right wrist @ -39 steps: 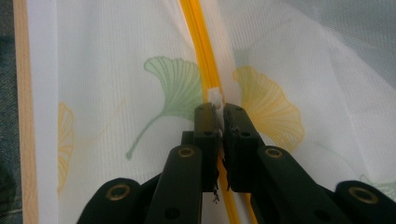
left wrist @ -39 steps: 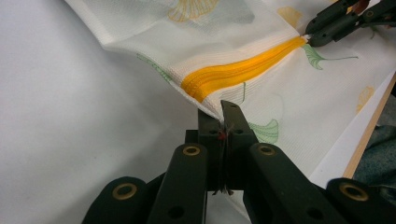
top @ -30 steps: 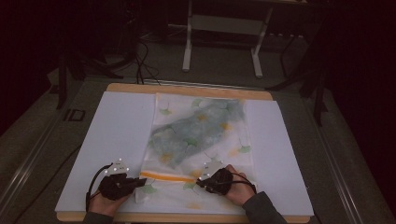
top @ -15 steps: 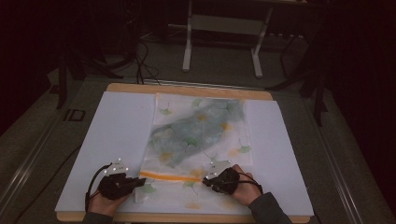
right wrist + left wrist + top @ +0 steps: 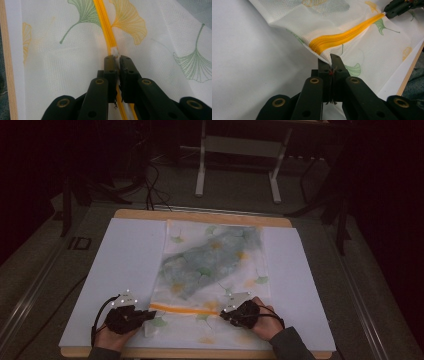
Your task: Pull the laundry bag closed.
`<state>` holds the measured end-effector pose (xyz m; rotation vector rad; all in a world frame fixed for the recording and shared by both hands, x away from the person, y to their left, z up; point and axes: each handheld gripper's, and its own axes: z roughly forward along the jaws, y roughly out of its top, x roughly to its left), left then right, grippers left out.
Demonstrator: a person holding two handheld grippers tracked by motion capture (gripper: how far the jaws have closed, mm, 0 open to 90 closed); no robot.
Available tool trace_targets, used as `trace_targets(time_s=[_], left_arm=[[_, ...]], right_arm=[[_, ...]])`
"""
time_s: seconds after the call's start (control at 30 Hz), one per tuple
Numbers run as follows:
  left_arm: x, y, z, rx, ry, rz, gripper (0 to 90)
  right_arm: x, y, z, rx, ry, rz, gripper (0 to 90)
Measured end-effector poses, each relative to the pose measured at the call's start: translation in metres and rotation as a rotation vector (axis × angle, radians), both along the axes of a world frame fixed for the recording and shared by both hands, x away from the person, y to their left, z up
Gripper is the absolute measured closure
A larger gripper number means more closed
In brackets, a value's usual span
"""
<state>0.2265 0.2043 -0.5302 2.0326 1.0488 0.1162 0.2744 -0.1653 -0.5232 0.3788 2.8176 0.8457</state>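
On the white sheet (image 5: 125, 250) covering the table (image 5: 200, 215), one mesh laundry bag (image 5: 215, 265) is lying flat, with a darker garment showing through its upper part. One yellow zipper (image 5: 182, 309) is running across the bag near the person's edge.

At the left, the left tool (image 5: 145, 314) is clamping the bag's corner just beside the zipper's end; in the left gripper view its jaws are pressing together on the mesh fabric (image 5: 332, 58). This grip is anchoring the bag against the pull.

At the right, the right tool (image 5: 226, 312) is closing on the small white zipper pull (image 5: 115, 52), with the jaws together on the zipper line.

Handling, as a judgement: the bag is light, soft and limp, and it is likely to bunch or slide on the sheet unless one end is being held. The mesh is thin and can snag. Take hold at the seam beside the zipper end and at the pull tab, not at loose mesh.

Count: one bag, one zipper, one pull, two tools.
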Motion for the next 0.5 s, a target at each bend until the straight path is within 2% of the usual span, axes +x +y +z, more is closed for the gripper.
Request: trace_targets(time_s=[0.5], left_arm=[[0.000, 0.000, 0.000, -0.001, 0.001, 0.000, 88.6]], right_arm=[[-0.002, -0.013, 0.001, -0.007, -0.002, -0.013, 85.0]])
